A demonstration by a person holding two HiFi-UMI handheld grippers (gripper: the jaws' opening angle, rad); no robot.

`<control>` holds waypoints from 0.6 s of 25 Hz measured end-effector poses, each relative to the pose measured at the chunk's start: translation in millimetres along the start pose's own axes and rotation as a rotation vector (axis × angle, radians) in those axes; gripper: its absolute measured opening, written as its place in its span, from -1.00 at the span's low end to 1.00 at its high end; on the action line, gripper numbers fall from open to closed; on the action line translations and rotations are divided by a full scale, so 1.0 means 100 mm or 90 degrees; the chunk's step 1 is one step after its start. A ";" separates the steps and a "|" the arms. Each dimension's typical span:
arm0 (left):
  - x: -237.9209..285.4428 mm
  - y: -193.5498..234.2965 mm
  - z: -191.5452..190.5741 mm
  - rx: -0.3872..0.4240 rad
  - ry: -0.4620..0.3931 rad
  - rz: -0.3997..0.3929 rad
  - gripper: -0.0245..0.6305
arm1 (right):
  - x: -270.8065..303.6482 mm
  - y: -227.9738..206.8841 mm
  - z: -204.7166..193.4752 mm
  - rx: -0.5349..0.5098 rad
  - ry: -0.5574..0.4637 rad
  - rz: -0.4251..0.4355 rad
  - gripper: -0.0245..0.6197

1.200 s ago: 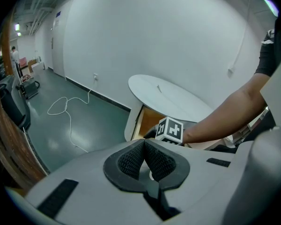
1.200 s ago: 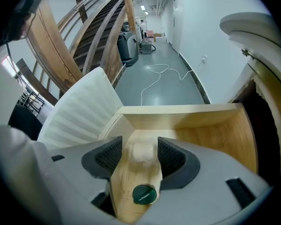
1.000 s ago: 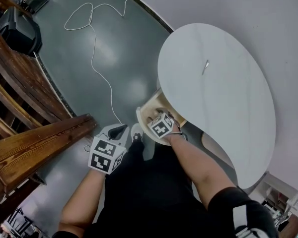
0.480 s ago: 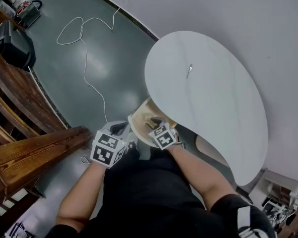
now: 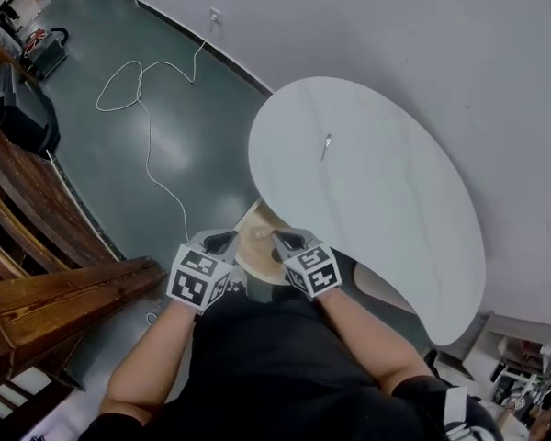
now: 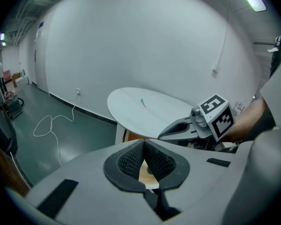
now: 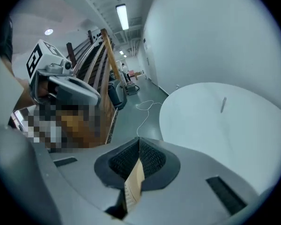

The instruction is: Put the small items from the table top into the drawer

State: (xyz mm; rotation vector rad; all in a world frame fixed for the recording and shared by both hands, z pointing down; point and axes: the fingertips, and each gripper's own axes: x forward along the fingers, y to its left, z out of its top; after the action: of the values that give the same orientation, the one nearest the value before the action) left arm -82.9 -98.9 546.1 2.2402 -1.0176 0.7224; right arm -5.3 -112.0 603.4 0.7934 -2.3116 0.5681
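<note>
Grey-green floor (image 5: 165, 145) fills the upper left; a white kidney-shaped table top (image 5: 395, 219) spans the centre, with a thin metal item (image 5: 326, 143) lying near its top. At its lower-left edge the wooden drawer (image 5: 255, 246) stands out, where the right gripper (image 5: 285, 239) has its jaws closing, pinching the drawer's wall; the left gripper (image 5: 222, 240) just beside it has its jaws pressed together, empty

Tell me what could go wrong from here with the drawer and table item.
The right hand-held gripper pinches only the thin rim of the drawer; a skewed pull could slip off or jam it. The small slim item lies on the smooth table, so a pinch might skid it away. The drawer shows only partly from under the top, so a drop could miss.
</note>
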 end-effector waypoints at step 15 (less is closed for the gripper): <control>0.39 -0.32 0.69 0.065 -0.034 -0.033 -0.88 | -0.68 -1.54 0.34 0.078 -0.057 -0.206 -0.90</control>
State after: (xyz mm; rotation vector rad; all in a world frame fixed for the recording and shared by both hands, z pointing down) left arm -19.1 -146.7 515.9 2.3766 -0.9644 0.7102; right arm 124.5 -216.5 562.4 1.2455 -2.1781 0.5399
